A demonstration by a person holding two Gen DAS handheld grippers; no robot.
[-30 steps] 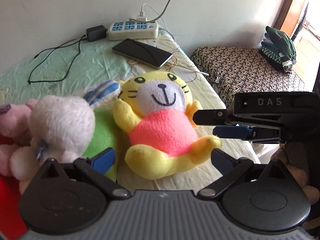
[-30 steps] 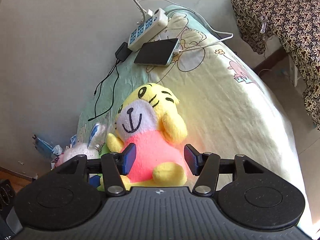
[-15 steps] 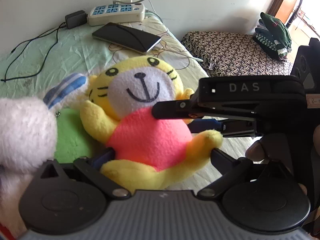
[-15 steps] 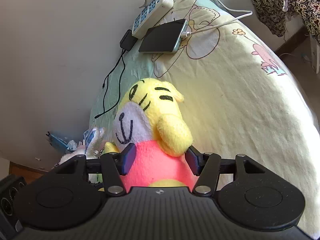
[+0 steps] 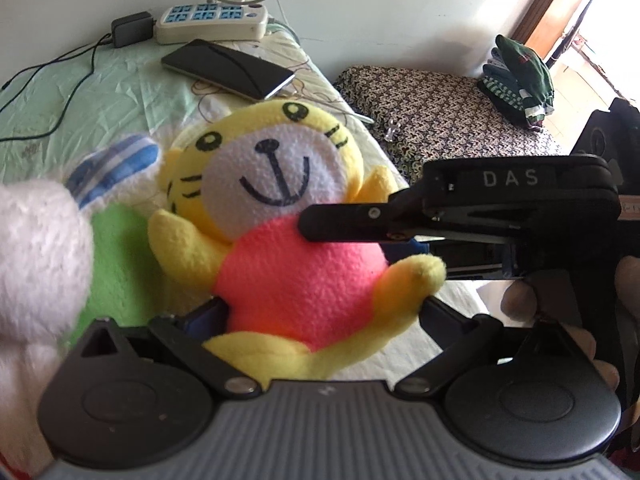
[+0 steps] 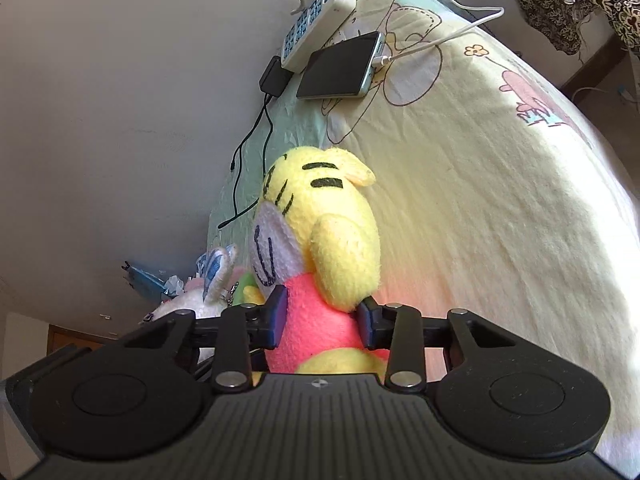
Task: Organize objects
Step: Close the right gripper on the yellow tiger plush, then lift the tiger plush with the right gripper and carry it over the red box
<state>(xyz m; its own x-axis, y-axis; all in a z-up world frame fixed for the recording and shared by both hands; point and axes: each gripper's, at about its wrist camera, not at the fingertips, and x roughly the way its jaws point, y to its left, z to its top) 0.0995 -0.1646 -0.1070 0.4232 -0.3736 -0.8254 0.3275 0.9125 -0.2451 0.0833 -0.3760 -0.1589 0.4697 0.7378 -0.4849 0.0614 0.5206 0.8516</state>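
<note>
Tiger: yellow plush in a pink shirt, on the bed, face up toward the left camera; in that view its long axis runs head at 12 o'clock, feet at 6 o'clock.
Tiger, right view: seen side-on, face turned to 9 o'clock, one arm hanging at its side.
Right tool: fingers closed on the pink belly from both sides, pads pressed into the plush.
Right tool, left view: enters level from 3 o'clock, its upper finger lying across the tiger's chest just under the chin.
Right hand: wrapped round the tool's handle at 4 o'clock; only fingers show.
Left tool: fingers spread either side of the tiger's lower body, the leg and foot lying between them; whether the pads press the plush I cannot tell.
Rabbit: white plush with a blue-striped ear, just beside the tiger at 9 o'clock, blurred.
Green patch: between rabbit and tiger, touching both.
Phone: flat on the bed at 12 o'clock, well apart from the tiger, cable plugged in.
Power strip: beyond the phone, against the wall.
</note>
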